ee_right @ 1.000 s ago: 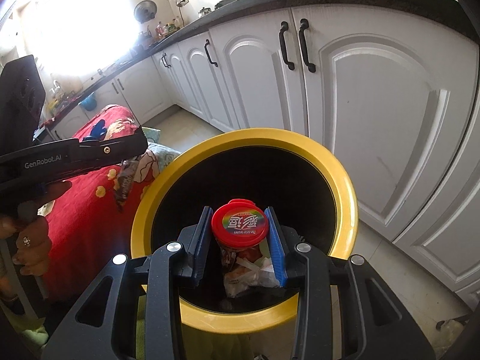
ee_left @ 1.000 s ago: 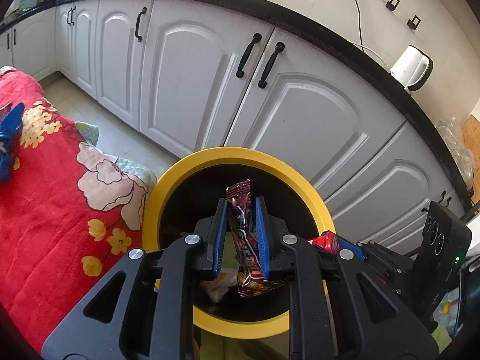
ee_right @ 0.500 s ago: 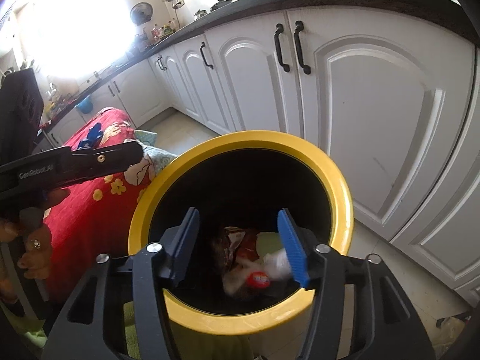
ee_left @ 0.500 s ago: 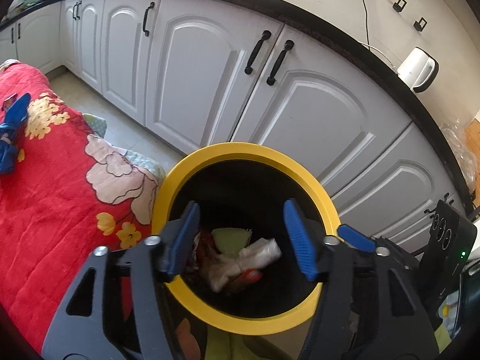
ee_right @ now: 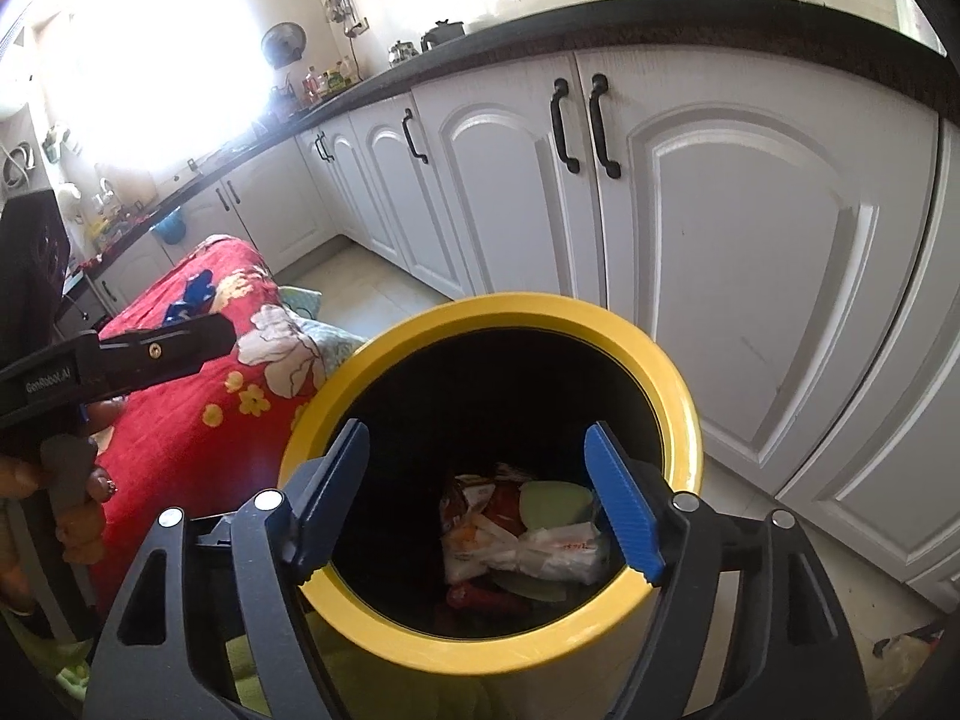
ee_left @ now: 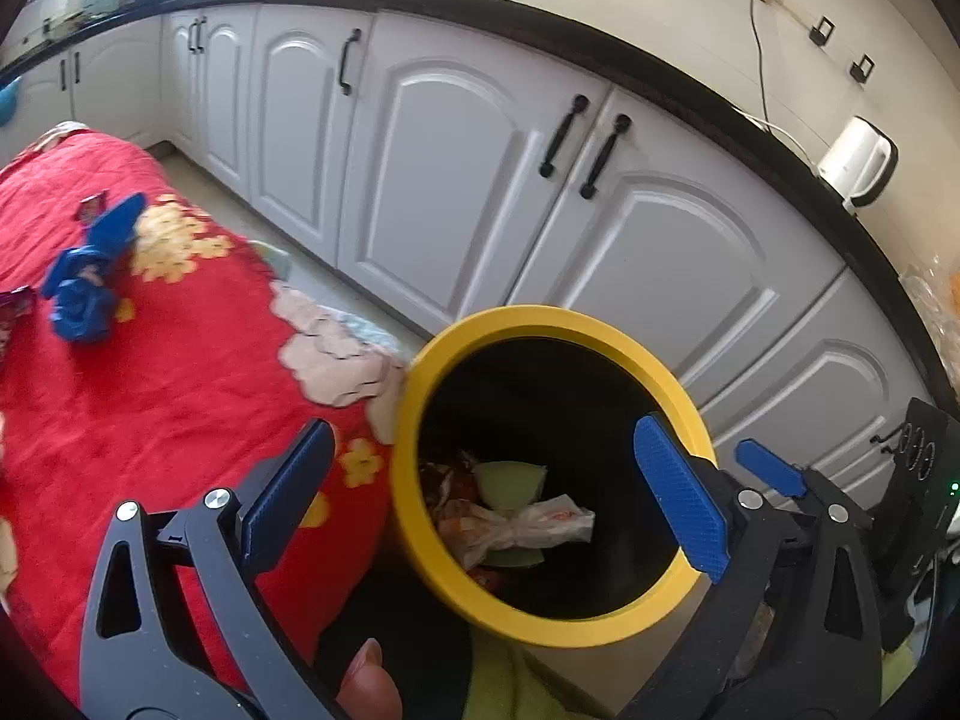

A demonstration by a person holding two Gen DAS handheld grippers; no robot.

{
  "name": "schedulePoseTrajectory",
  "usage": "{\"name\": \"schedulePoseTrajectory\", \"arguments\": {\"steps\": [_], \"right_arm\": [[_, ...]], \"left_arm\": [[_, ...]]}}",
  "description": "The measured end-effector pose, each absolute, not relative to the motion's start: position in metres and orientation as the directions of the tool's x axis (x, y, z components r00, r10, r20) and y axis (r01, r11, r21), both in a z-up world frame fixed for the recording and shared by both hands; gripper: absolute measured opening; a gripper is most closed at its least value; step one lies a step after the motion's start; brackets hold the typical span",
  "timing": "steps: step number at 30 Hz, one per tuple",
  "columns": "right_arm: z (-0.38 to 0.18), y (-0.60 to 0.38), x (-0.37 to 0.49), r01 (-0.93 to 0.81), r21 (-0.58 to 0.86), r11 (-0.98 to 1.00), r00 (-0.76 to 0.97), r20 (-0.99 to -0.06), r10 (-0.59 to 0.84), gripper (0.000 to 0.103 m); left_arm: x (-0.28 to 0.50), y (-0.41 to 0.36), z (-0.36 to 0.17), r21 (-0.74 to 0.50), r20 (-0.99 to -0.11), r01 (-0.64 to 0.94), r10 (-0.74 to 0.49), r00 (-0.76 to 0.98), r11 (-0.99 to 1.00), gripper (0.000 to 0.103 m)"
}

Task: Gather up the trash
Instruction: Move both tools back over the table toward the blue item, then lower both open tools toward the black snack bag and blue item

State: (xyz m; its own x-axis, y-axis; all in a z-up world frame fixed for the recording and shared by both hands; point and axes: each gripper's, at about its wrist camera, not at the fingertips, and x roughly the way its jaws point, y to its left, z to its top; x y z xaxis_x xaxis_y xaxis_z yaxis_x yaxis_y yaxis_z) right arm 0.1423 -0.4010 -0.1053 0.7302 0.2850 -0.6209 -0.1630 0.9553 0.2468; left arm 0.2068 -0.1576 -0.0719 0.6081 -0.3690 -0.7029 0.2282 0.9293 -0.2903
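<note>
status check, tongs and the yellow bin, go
Left tongs and right tongs just opened, both empty. Crumpled wrappers lie inside yellow-rimmed round bin. Nothing blocking.

Yellow bin (ee_right: 672,396) mouth wide open — wrappers (ee_right: 528,540) only at bottom, cabinets (ee_right: 750,240) behind.

Right gripper (ee_right: 477,504): black frame, blue pads, jaws apart and just been opening, nothing between them; poised over the bin mouth.
Bin (ee_right: 678,420): round, yellow rim, black inside, standing on the floor before white cupboards (ee_right: 750,240) with black handles.
Trash (ee_right: 528,546): crumpled wrappers, white, red and pale green, lying at the bin's bottom.
Red cloth (ee_right: 198,420): flowered, left of the bin, a blue item on it farther back.
Left gripper (ee_right: 120,357): black, at the left edge, held in a hand (ee_right: 78,510).
Countertop (ee_right: 660,18): dark, with bottles and pots.
</note>
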Motion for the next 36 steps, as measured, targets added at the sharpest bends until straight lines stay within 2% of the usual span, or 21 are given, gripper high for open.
{"name": "schedulePoseTrajectory", "arguments": {"steps": [19,36], "right_arm": [[-0.064,-0.331,0.141,-0.282,0.226,0.932,0.739,-0.569,0.361,0.078],[-0.046,-0.262,0.149,-0.391,0.218,0.894,0.708,-0.549,0.444,0.08]], "left_arm": [[0.184,-0.058,-0.033,-0.226,-0.629,0.062,-0.194,0.753,0.972,0.092],[0.163,0.017,-0.025,-0.205,-0.606,-0.069,-0.071,0.792,0.976,0.092]]}}
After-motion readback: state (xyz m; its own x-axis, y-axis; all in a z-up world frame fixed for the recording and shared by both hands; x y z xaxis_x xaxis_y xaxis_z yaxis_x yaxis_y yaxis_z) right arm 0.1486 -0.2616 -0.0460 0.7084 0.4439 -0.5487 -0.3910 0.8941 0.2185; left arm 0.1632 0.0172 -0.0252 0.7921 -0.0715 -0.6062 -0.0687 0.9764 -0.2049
